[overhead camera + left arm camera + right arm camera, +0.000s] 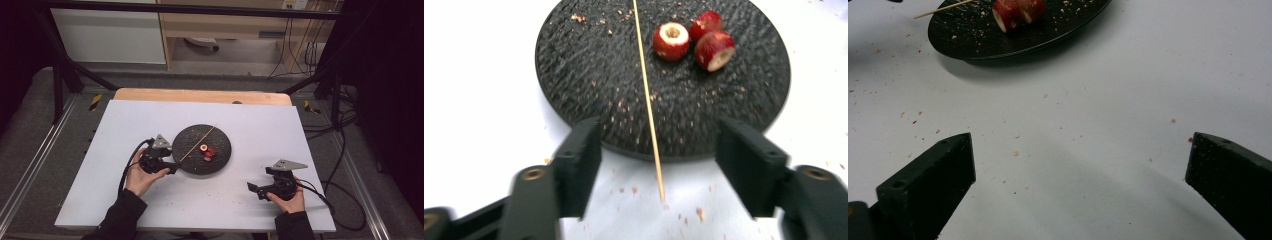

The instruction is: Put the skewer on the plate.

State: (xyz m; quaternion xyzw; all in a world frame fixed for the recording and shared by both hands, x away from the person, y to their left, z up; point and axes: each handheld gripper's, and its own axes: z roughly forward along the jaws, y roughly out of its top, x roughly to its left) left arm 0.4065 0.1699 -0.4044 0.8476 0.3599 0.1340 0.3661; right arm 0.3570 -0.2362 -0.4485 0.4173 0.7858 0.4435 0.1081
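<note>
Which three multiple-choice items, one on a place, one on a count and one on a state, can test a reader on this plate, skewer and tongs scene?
1. Where does the skewer lie?
A. across the plate
B. beside the plate
C. in the right tongs

2. How many red fruit pieces are on the plate?
A. one
B. three
C. five

3. How are the left tongs?
A. shut on the skewer
B. shut on fruit
C. open

Key: 1 A, it crosses the plate and its tip overhangs the rim; 2 B, three pieces lie together; 3 C, both jaws stand apart from the skewer.
</note>
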